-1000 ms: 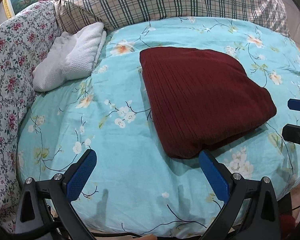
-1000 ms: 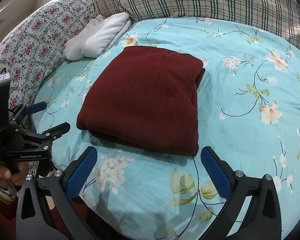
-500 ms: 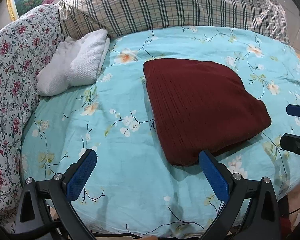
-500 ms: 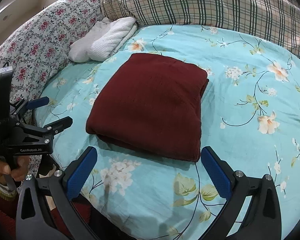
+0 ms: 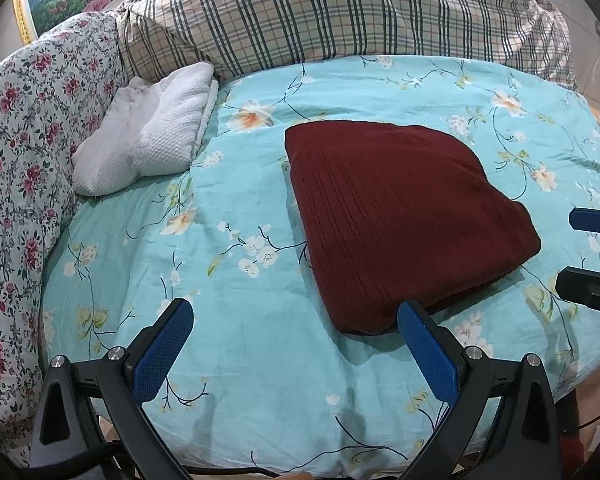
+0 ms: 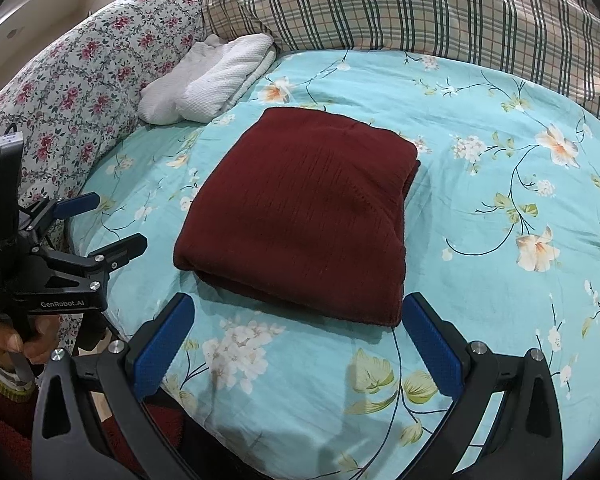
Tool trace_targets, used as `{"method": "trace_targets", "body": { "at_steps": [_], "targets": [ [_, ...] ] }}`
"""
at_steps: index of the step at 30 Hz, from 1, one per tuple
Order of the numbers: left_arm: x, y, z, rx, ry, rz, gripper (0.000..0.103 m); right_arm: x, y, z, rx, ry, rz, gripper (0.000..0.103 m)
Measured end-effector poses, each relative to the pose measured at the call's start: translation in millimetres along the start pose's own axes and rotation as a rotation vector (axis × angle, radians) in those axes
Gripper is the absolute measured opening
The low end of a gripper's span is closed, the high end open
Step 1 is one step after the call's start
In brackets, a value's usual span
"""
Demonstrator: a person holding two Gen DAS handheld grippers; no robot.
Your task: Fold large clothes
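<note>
A dark red knitted garment [image 5: 400, 216] lies folded into a thick rectangle on the turquoise floral bed sheet [image 5: 228, 264]; it also shows in the right wrist view [image 6: 304, 216]. My left gripper [image 5: 296, 344] is open and empty, held near the bed's front edge, its right finger close to the garment's near corner. It also shows at the left of the right wrist view [image 6: 104, 226]. My right gripper [image 6: 298, 340] is open and empty, just short of the garment's near edge. Its fingertips [image 5: 588, 220] show at the right of the left wrist view.
A folded white towel [image 5: 152, 144] lies at the back left of the sheet. A plaid quilt [image 5: 340, 16] is piled along the back. A floral quilt [image 5: 24, 168] runs down the left side. The bed's front edge [image 5: 260, 464] is just under the grippers.
Both grippers have drawn back and risen away from the folded garment, which now sits lower and smaller in both views. Both stay open. The garment has not moved.
</note>
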State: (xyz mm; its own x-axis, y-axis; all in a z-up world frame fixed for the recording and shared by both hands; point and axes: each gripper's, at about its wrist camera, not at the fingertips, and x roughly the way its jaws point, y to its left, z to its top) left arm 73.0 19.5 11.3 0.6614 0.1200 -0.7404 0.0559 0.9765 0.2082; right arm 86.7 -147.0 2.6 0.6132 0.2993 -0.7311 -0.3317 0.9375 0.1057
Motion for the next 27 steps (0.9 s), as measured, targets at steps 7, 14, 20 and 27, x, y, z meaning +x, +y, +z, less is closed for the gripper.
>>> {"method": "trace_targets", "body": {
  "at_steps": [7,14,20,27],
  "targets": [
    [1.7,1.0,0.6,-0.005,-0.004,-0.009,0.102,3.0,-1.2,1.7,0.000,0.003,0.004,0.103],
    [5.4,1.0,2.0,-0.003,-0.008,-0.003,0.102,7.6,-4.5,4.3,0.001,0.008,-0.002,0.103],
    [7.0,0.6,2.6,-0.002,-0.009,-0.006,0.102,11.0,-8.9,7.2,0.002,0.011,0.002,0.103],
    [10.7,2.3,3.6,-0.012,-0.002,-0.022,0.102,14.6,-5.5,8.2,-0.001,0.018,0.004,0.103]
  ]
}}
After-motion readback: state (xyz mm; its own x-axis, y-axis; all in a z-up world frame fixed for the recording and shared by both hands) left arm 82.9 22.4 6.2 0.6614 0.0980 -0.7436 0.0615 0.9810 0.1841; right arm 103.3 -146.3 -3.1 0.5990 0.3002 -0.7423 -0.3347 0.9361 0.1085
